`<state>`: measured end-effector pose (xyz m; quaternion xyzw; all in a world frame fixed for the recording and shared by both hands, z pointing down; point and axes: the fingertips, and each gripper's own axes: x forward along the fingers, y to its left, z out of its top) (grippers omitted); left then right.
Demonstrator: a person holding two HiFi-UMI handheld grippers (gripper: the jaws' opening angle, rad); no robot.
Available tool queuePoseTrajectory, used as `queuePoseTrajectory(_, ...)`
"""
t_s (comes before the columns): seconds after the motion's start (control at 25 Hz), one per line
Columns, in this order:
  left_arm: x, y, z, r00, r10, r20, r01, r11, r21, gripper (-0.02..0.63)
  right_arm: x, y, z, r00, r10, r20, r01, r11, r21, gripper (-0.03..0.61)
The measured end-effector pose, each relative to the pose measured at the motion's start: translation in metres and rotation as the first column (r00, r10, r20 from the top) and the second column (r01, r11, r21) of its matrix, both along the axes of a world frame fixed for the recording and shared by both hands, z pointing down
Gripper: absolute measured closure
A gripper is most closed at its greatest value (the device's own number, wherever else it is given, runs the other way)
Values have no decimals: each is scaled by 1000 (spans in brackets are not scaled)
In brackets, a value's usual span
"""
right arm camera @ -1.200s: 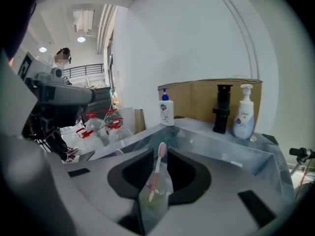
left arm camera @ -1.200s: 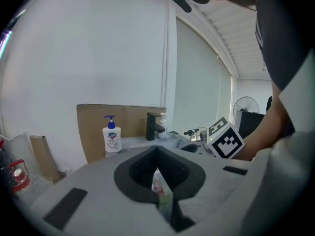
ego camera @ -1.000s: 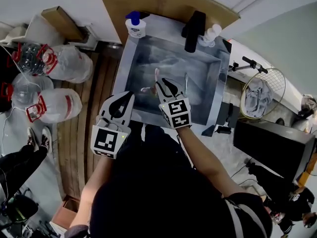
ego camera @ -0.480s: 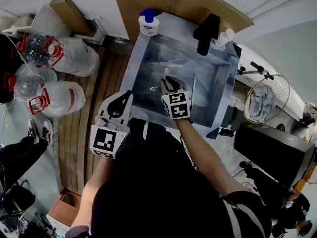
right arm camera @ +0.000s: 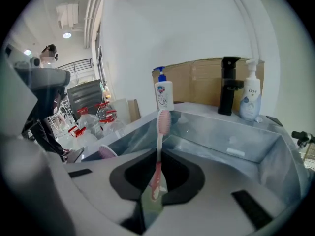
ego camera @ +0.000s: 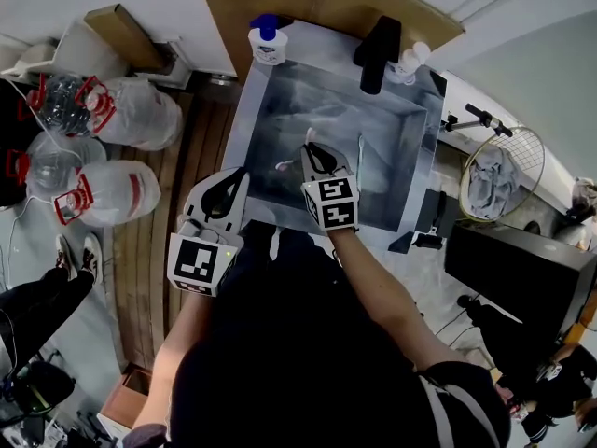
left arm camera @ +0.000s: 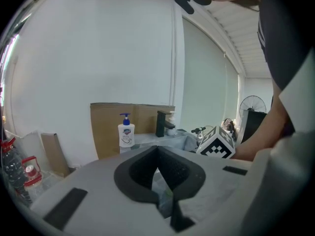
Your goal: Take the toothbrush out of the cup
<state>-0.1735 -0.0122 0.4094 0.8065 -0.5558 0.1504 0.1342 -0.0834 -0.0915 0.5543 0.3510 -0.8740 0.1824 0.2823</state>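
**L side:** clear water jugs (ego camera: 117,194) with red handles on the floor, cardboard box (ego camera: 126,35) behind them against the wall.

**L gripper** (ego camera: 227,187) (left arm camera: 158,154): held just short of the sink's near L corner, over the wood floor. Jaws pressed together at the tips, nothing btwn them. It points across the sink toward the wall.

**Sink** (ego camera: 241,129): square steel basin, centre of head view. Soap bottle (ego camera: 267,45) (left arm camera: 126,134) (right arm camera: 164,95) with blue pump stands upright on the far L corner of the rim.

**Toothbrush** (ego camera: 309,136) (right arm camera: 160,132): pink, upright, bristle head on top, over the basin's near half. Its handle sits btwn the R gripper's jaws. A pale greenish blur shows below the handle; can't tell what it is.

**2nd pink brush head** (ego camera: 283,167) (right arm camera: 106,152): just L of the R gripper, lower down, not gripped.

**R gripper** (ego camera: 322,157) (right arm camera: 157,166): reaches in over the near rim, jaws closing on the toothbrush handle, pads against it.

**Thin white stick** (ego camera: 359,157): in the basin just R of the R gripper, apart from it.

**Far rim, R part:** black faucet (ego camera: 373,49) (left arm camera: 161,123) (right arm camera: 227,85), white pump bottle (ego camera: 409,62) (right arm camera: 250,100) just beside it on the R.

**R side:** racket (ego camera: 499,171) with cloth on it, well apart from the sink. Black case (ego camera: 522,273) nearer the person.
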Motion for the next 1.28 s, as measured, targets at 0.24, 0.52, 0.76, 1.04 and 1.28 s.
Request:
queuePoseTrajectory(0.24,23,-5,-6,998,66,-9,-65,998,26,592,14,1,-52,999,19,34,-23,995,95,528)
queuePoseTrajectory(0.52,47,-11,-10,991,135,-23,-134,990,43,592,41,6,-97,996,67,64,-76,985,153,529)
queuePoseTrajectory(0.76,70,-14,-9,980,196,-35,-195,980,46,592,82,8,-98,986,160,43,-165,977,134,529)
queuePoseTrajectory(1.04,88,-18,-8,971,238,-35,-236,971,45,592,127,12,-65,971,237,-34,-235,971,52,529)
queuePoseTrajectory(1.28,94,-21,-2,970,241,-35,-240,970,22,592,141,12,-23,967,245,-71,-250,964,-88,529)
